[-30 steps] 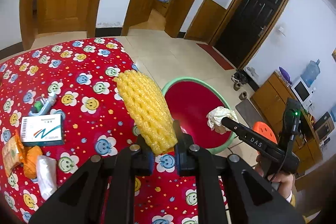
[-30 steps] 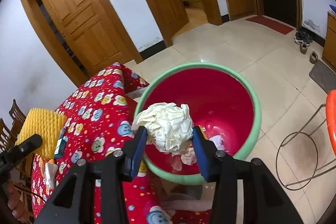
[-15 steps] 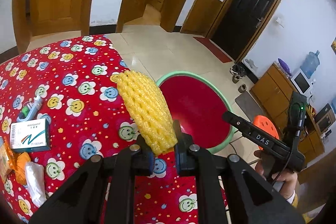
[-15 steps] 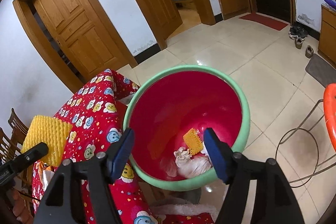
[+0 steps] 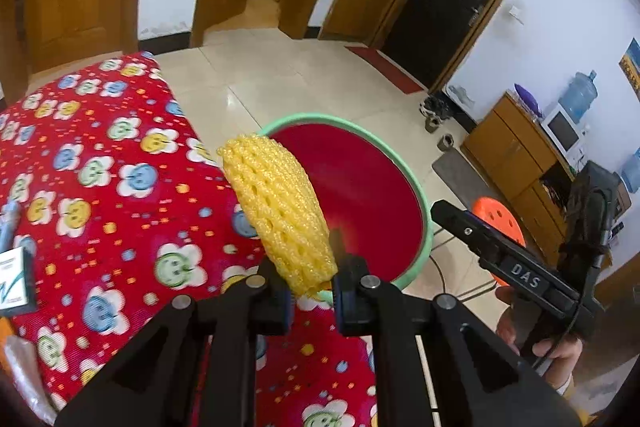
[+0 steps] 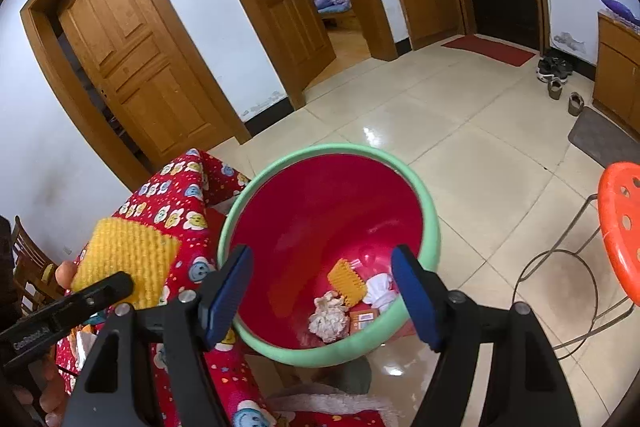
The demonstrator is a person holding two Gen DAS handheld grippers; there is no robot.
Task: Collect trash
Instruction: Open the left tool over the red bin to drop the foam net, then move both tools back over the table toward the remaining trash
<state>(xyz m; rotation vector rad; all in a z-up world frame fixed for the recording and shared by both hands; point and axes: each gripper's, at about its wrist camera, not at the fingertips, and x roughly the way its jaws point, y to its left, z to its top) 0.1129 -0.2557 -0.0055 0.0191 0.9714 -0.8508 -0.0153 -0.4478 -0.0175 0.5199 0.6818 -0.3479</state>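
Right gripper (image 6: 322, 293) empty above bin (image 6: 430, 227), jaws just opened wide; crumpled tissue (image 6: 327, 321) lies inside. Left gripper (image 5: 310, 281) clenched on yellow foam net (image 5: 276, 207), beside rim. White box (image 5: 14, 281) left on table (image 5: 100, 187).

A home, a living room: panelled wooden doors (image 6: 136, 63), tiled floor (image 6: 460, 131), shoes (image 6: 554, 71) by the dark entrance door (image 5: 452, 7), microwave (image 5: 562, 131) and water jug (image 5: 582, 95) on a cabinet (image 5: 508, 155), bedroom beyond a doorway.
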